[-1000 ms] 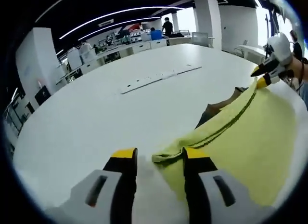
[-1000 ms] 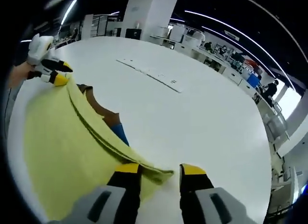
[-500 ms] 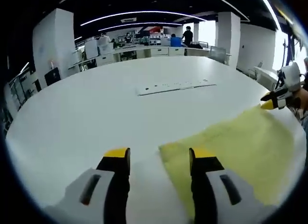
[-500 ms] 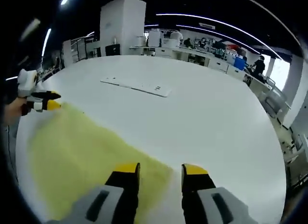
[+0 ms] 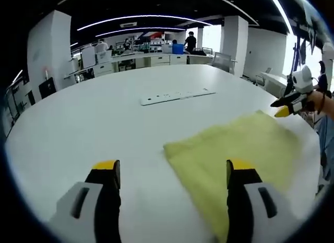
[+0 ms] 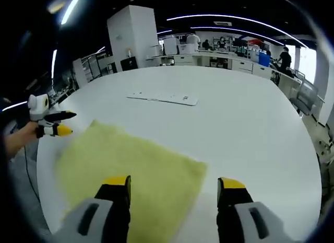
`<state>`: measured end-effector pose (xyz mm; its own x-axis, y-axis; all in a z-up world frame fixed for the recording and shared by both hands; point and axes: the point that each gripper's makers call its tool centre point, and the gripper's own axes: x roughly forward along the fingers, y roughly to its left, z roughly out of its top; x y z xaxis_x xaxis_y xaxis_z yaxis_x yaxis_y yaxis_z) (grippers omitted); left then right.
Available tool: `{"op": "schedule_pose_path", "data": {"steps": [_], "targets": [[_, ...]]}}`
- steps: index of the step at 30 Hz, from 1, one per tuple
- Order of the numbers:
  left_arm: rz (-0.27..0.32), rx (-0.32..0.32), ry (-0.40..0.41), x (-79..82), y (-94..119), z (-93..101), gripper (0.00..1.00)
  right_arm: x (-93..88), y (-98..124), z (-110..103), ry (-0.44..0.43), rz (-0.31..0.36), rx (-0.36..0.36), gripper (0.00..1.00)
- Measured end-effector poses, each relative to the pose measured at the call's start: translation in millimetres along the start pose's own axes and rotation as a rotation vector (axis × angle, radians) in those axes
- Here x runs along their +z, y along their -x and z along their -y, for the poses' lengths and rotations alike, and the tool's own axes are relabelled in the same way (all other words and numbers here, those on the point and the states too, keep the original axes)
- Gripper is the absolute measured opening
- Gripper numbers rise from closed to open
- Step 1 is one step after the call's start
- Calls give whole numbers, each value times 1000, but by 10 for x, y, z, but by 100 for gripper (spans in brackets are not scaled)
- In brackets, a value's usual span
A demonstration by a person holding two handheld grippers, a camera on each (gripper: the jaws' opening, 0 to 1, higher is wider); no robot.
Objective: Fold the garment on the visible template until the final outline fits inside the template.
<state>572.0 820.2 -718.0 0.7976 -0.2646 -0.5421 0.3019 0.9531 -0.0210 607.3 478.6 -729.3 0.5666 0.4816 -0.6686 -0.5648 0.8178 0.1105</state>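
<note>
Lying flat on the big white round table (image 5: 78, 128), the pale yellow-green cloth garment (image 5: 235, 154) makes a roughly four-sided patch near the table's edge. In the left gripper view it spreads from the centre to the right; in the right gripper view the same garment (image 6: 130, 164) runs from the centre to the left. No template outline can be made out under or around it.

Left gripper (image 5: 172, 183): two black jaws with yellow tips, spread wide apart, nothing between them. Its right jaw stands over the cloth's near part; whether it touches the fabric cannot be told. Its left jaw is over bare tabletop. In the right gripper view this gripper (image 6: 58, 123) sits at the garment's far left corner, a hand (image 6: 18, 139) holding it, jaws apart and empty.

Right gripper (image 6: 175, 188): same build, jaws spread wide and empty, the left jaw over the cloth, the right jaw over bare table beside the garment's corner. In the left gripper view it (image 5: 282, 106) hangs at the cloth's far right corner, held by a hand, its yellow tip just beside the fabric edge.

Farther out on the table, well apart from the garment, lies a long flat white strip (image 5: 177, 95) with small dark marks. Beyond the table: white columns, desks, ceiling light lines, and a standing person (image 5: 191, 42) in the distance.
</note>
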Motion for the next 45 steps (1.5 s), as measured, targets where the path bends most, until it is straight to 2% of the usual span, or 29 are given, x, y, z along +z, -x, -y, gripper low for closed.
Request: {"op": "schedule_pose_path", "data": {"steps": [6, 9, 12, 14, 18, 21, 23, 25, 30, 34, 40, 43, 45], "targets": [[-2, -42, -40, -162, 235, 134, 90, -184, 222, -161, 27, -31, 35, 70], [-6, -72, -49, -243, 324, 194, 89, -258, 308, -186, 42, -42, 42, 70], [23, -103, -56, -270, 430, 275, 79, -336, 430, -233, 40, -46, 50, 69], [24, -115, -56, -325, 486, 322, 77, -379, 489, -253, 40, -48, 52, 68], [4, -143, -67, -470, 584, 398, 64, -477, 604, -296, 43, -45, 53, 63], [-8, -169, -52, -569, 641, 474, 59, -601, 683, -334, 31, -53, 55, 59], [13, -187, -23, -598, 677, 527, 54, -676, 722, -365, 32, -52, 59, 56], [-2, -190, -15, -670, 693, 559, 52, -740, 757, -393, 33, -47, 57, 52], [-28, -200, -22, -789, 703, 622, 48, -885, 804, -449, 24, -50, 66, 40], [-53, -190, -43, -848, 700, 665, 40, -990, 825, -448, 13, -56, 57, 34], [-81, -195, -59, -946, 667, 708, 34, -1115, 820, -446, 3, -62, 43, 24], [-123, -192, -64, -1026, 658, 710, 25, -1149, 790, -438, -18, -50, 39, 19], [-124, -194, -62, -1030, 649, 725, 16, -1186, 759, -437, -17, -57, 37, 16]]}}
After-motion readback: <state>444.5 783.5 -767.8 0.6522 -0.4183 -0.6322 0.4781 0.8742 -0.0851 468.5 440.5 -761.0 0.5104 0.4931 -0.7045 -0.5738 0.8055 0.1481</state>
